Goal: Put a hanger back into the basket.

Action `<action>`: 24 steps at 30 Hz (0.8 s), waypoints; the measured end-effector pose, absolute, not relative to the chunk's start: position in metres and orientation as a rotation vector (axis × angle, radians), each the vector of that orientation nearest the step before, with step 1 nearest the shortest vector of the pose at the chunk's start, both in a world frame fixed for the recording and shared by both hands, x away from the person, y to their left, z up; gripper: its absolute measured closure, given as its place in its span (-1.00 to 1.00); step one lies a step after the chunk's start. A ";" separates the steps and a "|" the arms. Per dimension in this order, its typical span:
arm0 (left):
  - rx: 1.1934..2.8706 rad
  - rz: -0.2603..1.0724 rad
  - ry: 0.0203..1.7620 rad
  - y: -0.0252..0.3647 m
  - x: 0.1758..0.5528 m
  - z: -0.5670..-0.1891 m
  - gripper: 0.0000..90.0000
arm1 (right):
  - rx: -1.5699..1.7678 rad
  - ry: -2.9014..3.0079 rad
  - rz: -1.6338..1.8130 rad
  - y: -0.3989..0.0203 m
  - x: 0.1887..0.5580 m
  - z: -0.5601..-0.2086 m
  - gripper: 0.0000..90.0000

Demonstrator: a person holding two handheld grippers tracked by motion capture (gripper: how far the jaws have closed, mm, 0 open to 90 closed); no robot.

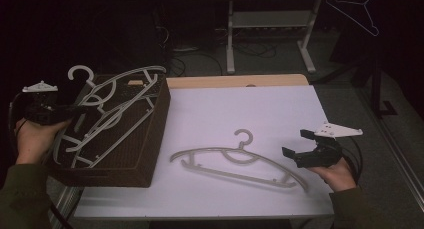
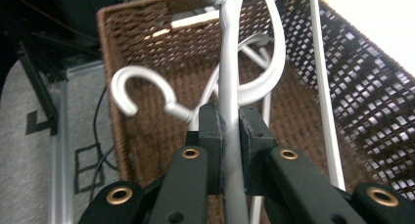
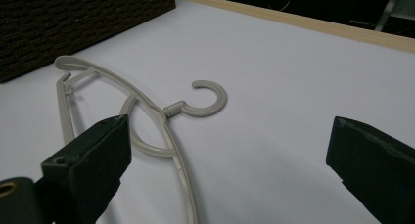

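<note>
At left of frame, the left gripper point(image 1: 75, 110) fingers pinch a white hanger point(image 2: 230, 87) over the wicker basket point(image 1: 150, 134); its hook could snag neighbouring hangers. The right gripper point(image 1: 300, 144) fingers are spread beside the counter's grey hanger point(image 1: 240, 161).

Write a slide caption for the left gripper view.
Left gripper clamps a white hanger over the brown wicker basket.

Dim room as I see it: only the white table point(image 1: 240, 109) catches light, its surroundings nearly black; the hanger point(image 1: 239, 161) casts a soft shadow. Nearby fingers point(image 3: 93, 155) blur.
</note>
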State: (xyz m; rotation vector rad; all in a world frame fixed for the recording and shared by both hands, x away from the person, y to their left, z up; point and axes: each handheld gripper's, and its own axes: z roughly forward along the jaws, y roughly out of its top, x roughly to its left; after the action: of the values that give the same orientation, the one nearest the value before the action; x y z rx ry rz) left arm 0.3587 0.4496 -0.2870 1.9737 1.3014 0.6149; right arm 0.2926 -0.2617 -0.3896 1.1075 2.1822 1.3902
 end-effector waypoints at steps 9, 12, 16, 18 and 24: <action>2.007 0.610 1.330 0.460 0.360 -0.298 0.83 | 1.104 2.184 1.387 -0.261 0.293 -0.390 -0.95; 2.020 0.605 1.337 0.460 0.361 -0.301 0.83 | 1.108 2.184 1.387 -0.261 0.293 -0.390 -0.95; 2.055 0.599 1.345 0.457 0.365 -0.307 0.83 | 1.108 2.183 1.386 -0.262 0.293 -0.390 -0.94; 2.076 0.602 1.344 0.455 0.367 -0.309 0.83 | 1.109 2.182 1.387 -0.262 0.293 -0.390 -0.95; 2.113 0.612 1.343 0.451 0.373 -0.314 0.83 | 1.110 2.183 1.387 -0.262 0.293 -0.390 -0.95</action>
State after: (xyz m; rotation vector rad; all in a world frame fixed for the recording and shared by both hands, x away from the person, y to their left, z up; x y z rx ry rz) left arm 0.3726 0.4514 -0.3135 2.1130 1.3433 0.6118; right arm 0.2925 -0.2622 -0.3895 1.1098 2.1829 1.3870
